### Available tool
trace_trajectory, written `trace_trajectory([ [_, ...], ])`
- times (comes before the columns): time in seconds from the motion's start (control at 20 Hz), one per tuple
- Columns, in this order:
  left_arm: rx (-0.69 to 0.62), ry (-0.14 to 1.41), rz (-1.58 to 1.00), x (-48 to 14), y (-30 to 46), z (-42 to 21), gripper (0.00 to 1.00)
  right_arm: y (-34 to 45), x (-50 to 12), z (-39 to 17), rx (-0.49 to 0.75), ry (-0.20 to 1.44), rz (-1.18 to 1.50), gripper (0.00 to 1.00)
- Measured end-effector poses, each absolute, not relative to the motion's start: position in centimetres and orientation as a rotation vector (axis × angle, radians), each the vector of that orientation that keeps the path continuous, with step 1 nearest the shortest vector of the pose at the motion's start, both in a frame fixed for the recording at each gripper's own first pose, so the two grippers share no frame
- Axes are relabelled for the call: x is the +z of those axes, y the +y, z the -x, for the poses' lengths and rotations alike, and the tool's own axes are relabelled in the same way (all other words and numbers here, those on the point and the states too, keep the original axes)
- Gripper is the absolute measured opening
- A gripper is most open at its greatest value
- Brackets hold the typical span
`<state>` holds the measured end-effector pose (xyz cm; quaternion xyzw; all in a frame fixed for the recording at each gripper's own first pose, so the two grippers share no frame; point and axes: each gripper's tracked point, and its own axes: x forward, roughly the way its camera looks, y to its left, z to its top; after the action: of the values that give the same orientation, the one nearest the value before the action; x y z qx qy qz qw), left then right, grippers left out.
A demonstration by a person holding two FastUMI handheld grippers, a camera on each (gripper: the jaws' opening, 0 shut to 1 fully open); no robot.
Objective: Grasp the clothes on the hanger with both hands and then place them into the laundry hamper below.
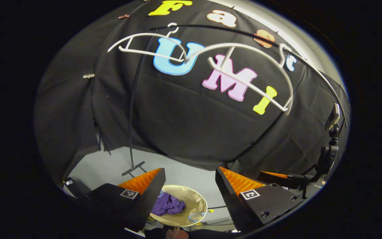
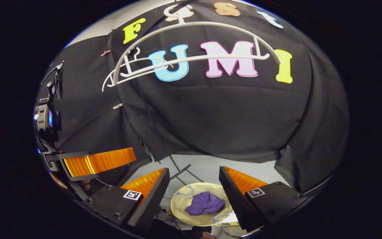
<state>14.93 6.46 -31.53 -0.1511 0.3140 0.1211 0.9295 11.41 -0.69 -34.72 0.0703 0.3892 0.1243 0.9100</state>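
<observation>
Purple clothes (image 1: 167, 204) (image 2: 205, 203) lie crumpled inside the round cream laundry hamper (image 1: 196, 199) (image 2: 181, 207) on the floor. Two bare white hangers (image 1: 244, 63) (image 2: 191, 43) hang on the black rail (image 1: 211, 28) above. My left gripper (image 1: 189, 181) stands open above the hamper, nothing between its fingers. My right gripper (image 2: 194, 181) is open too, over the hamper. The left gripper (image 2: 95, 161) also appears at the left of the right gripper view, and the right gripper (image 1: 277, 176) at the right of the left gripper view.
The rail's black upright pole (image 1: 132, 116) stands on a foot (image 1: 133, 169) on the grey floor (image 1: 111, 166) behind the hamper. Black cloth walls (image 2: 227, 116) close the booth. A camera mount (image 1: 330, 146) rises at the right.
</observation>
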Motion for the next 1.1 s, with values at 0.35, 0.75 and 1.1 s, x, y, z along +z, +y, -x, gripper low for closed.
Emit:
trace_trajectory([
  [0.35, 0.173, 0.454, 0.160, -22.8, 7.0, -12.8, 0.95, 1.5, -25.7, -12.0, 0.203, 0.544, -0.155, 0.98],
  [0.75, 0.048, 0.260, 0.079, -13.2, 5.6, -11.1, 0.95, 1.4, -14.0, -12.2, 0.127, 0.204, -0.121, 0.98],
  [1.1, 0.005, 0.131, 0.009, -9.1, 3.9, -7.0, 0.95, 0.7, -8.4, -9.1, 0.106, 0.058, -0.124, 0.98],
])
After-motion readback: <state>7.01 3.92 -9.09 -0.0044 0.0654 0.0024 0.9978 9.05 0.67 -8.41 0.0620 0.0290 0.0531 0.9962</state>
